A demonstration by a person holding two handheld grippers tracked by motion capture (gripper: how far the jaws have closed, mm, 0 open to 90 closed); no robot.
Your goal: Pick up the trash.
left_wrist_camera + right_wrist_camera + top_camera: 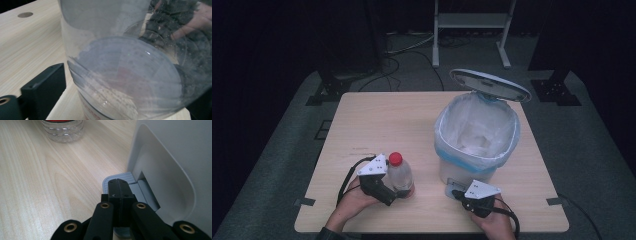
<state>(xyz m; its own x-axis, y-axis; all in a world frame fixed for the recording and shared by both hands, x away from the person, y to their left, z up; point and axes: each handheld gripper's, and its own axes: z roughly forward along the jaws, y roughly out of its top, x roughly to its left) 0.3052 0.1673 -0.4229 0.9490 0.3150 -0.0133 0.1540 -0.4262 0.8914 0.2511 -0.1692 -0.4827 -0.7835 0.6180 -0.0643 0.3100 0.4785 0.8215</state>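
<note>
**High view: bottle gripped, pedal held down, bin lid up**

High view sets my left gripper point(393, 189) around a clear plastic bottle point(400, 172) with a red cap point(396, 158), standing upright near the table's point(377, 120) front edge. My jaws pinch its lower body, one on each side. My right gripper point(457, 194) has its jaws pressed together, their tips resting on the grey foot pedal point(125, 183) of the white pedal bin point(475, 135). The bin's lid point(489, 84) stands open over a plastic liner point(477, 125).

What worries me: the closed tips cover just a small part of the pedal. If they slide off, the lid would likely drop before the bottle goes in. The bottle looks empty and thin-walled, so a hard squeeze may dent it and a light one may let it slip or tilt as I lift.

The right gripper view gives me the pedal contact up close, which the high view leaves too small to judge. The left gripper view brings the bottle wall right up against my lens, with one black jaw beside it. The open lid and liner are plain from above.
</note>
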